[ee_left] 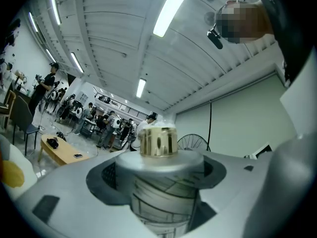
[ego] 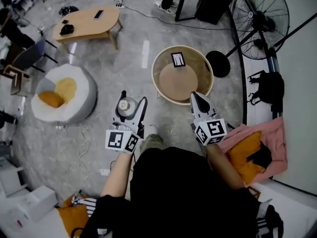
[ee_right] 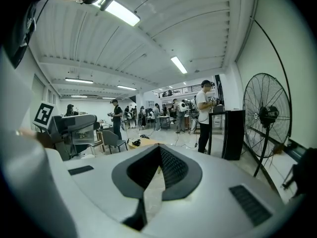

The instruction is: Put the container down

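Note:
The container (ego: 125, 105) is a small jar with a gold cap (ee_left: 158, 141) and a line-patterned body (ee_left: 161, 202). My left gripper (ego: 131, 106) is shut on it and holds it upright in the air, above the grey floor and left of the round table (ego: 157, 83). In the left gripper view the jaws close on the jar's body from both sides, below the cap. My right gripper (ego: 199, 101) hangs at the table's near right rim, shut, with nothing between its jaws (ee_right: 157, 158).
A card with a black frame (ego: 178, 59) lies on the round table. A white beanbag (ego: 67, 95) sits to the left, a wooden coffee table (ego: 89, 23) at the back left, a standing fan (ego: 258, 20) to the right. Pink cloth (ego: 262, 140) lies at right.

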A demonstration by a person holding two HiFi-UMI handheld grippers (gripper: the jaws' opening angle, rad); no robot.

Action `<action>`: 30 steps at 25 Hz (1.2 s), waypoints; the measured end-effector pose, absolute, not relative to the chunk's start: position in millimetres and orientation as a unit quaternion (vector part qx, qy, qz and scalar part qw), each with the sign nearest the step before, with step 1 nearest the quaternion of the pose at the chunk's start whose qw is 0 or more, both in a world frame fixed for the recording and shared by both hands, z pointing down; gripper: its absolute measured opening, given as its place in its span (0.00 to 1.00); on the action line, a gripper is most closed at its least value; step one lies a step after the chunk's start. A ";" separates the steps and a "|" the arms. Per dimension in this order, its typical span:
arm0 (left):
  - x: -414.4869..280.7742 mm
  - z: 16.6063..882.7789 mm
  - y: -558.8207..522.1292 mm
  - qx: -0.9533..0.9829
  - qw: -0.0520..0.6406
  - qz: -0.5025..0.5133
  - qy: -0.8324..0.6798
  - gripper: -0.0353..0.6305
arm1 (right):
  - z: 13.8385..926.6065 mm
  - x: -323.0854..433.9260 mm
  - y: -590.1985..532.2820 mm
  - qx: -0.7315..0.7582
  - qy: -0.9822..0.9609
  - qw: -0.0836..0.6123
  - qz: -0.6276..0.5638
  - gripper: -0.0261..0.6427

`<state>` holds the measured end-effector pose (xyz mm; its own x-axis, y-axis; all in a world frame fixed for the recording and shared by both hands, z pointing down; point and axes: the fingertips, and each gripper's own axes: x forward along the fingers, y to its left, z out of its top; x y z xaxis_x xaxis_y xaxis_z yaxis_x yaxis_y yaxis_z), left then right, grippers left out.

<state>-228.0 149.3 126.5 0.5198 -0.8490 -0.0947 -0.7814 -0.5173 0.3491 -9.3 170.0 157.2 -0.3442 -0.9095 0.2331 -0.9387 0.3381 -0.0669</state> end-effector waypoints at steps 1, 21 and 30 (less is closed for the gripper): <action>-230.8 125.3 138.4 0.864 0.129 -0.126 -0.470 0.58 | 157.1 -12.2 160.2 0.570 -0.812 0.077 0.095 0.07; -200.5 166.3 -3.8 0.889 0.127 -0.081 -0.432 0.58 | 183.1 8.1 43.6 0.589 -0.799 0.071 0.097 0.07; -154.3 187.5 -73.6 0.883 0.139 -0.048 -0.446 0.58 | 188.7 60.7 -53.0 0.590 -0.800 0.064 0.090 0.07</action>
<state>-154.3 -73.6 187.5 0.5978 -0.8007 0.0392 -0.7741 -0.5638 0.2878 60.7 -53.0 188.7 -0.2962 -0.9321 0.2082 -0.9551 0.2880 -0.0694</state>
